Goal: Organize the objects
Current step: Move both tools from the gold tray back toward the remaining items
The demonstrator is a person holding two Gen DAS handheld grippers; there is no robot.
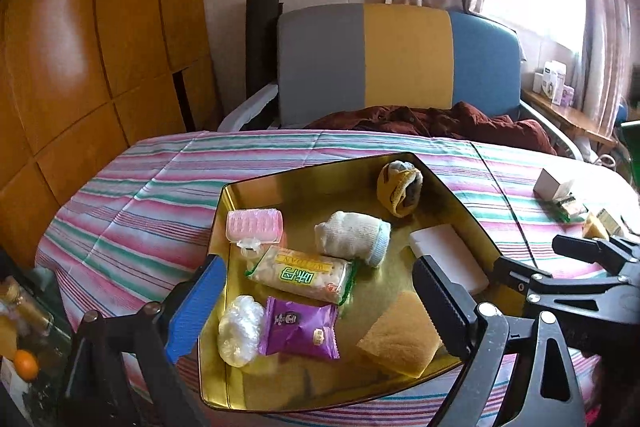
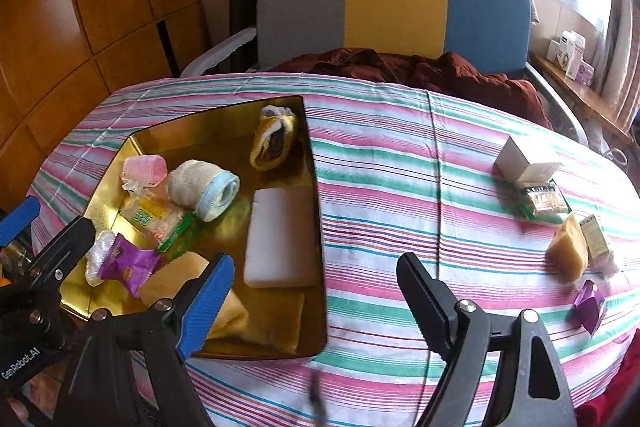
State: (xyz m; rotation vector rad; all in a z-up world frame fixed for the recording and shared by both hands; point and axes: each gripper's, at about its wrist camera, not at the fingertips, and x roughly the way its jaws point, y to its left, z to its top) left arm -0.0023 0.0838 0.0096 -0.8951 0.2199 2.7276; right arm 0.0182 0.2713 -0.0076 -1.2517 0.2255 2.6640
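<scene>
A: What is the biggest thing around?

B: The round table under a pink, green and white striped cloth (image 2: 380, 187). Behind it stands a chair with a grey, yellow and blue back (image 2: 396, 3), a dark red garment (image 2: 440, 71) heaped on its seat.

A: And on the cloth?

B: A shallow gold metal tray (image 1: 240, 195) on the left part. Inside lie a white rectangular foam block (image 2: 280, 235) against the right wall, a flat tan sponge pad (image 1: 400, 335) at the near edge, a rolled white sock with a pale blue cuff (image 1: 352, 237) mid-tray, and a rolled yellow sock (image 1: 400, 193) at the far corner. Then a green-edged cracker packet (image 1: 300, 277), a pink hair roller (image 1: 256, 227), a purple snack sachet (image 1: 300, 331) and a crumpled clear plastic wad (image 1: 240, 335) touching it.

A: What lies outside the tray?

B: Well apart, at the right rim: a white carton (image 2: 520, 159) with a green snack pack (image 2: 544, 201) just beside it, a tan sponge wedge (image 2: 568, 251), a small olive box (image 2: 596, 237) and a little purple packet (image 2: 590, 307).

A: The tongs?

B: Left gripper (image 1: 316, 305) spread wide, empty, over the near part of the tray. Right gripper (image 2: 316, 301) also wide and empty, above the tray's near right corner. The bare striped cloth lies between it and the loose items.
</scene>
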